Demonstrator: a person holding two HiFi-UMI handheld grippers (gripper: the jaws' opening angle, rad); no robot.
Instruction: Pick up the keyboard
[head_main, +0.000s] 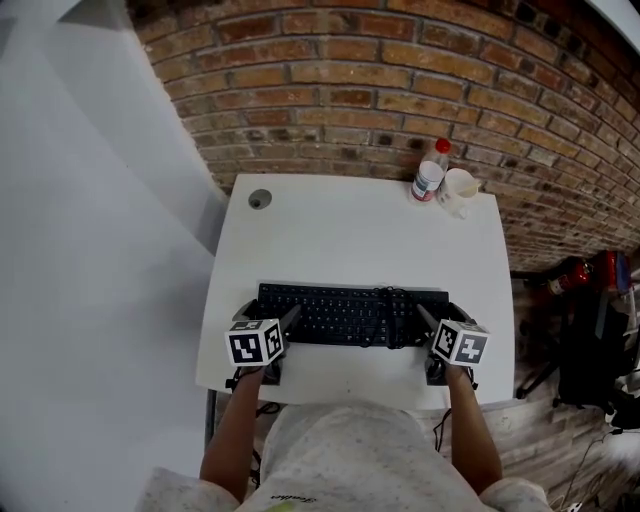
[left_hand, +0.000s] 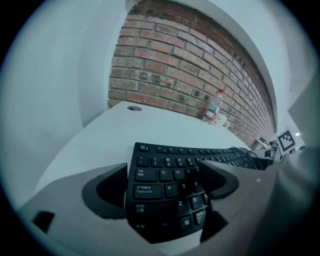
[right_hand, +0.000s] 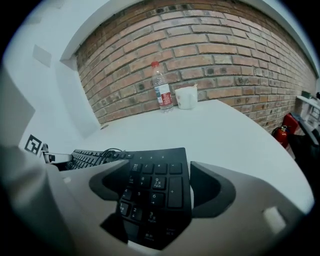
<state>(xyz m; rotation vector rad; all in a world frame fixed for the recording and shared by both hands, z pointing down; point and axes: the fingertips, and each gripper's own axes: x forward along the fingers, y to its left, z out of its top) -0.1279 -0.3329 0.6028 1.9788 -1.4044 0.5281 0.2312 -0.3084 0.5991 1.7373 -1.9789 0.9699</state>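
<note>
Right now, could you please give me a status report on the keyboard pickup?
Left claw open around keyboard left end. Right claw open around its right end. Keyboard flat on table, not gripped. Bottle and cup at far edge, clear.

My head camera looks steeply down on the desk (head_main: 350, 235). Cameras on my left claw (left_hand: 162, 177) and right claw (right_hand: 157, 175) sit close over opposite keyboard (head_main: 345, 312) ends, facing the wall (head_main: 400, 80); all views share the bottle (head_main: 430, 175).

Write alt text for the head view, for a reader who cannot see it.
A black keyboard lies on a white desk, with a person's left hand-held gripper and right hand-held gripper open astride its ends. A bottle and a cup stand at the desk's far right corner, before a brick wall.
</note>
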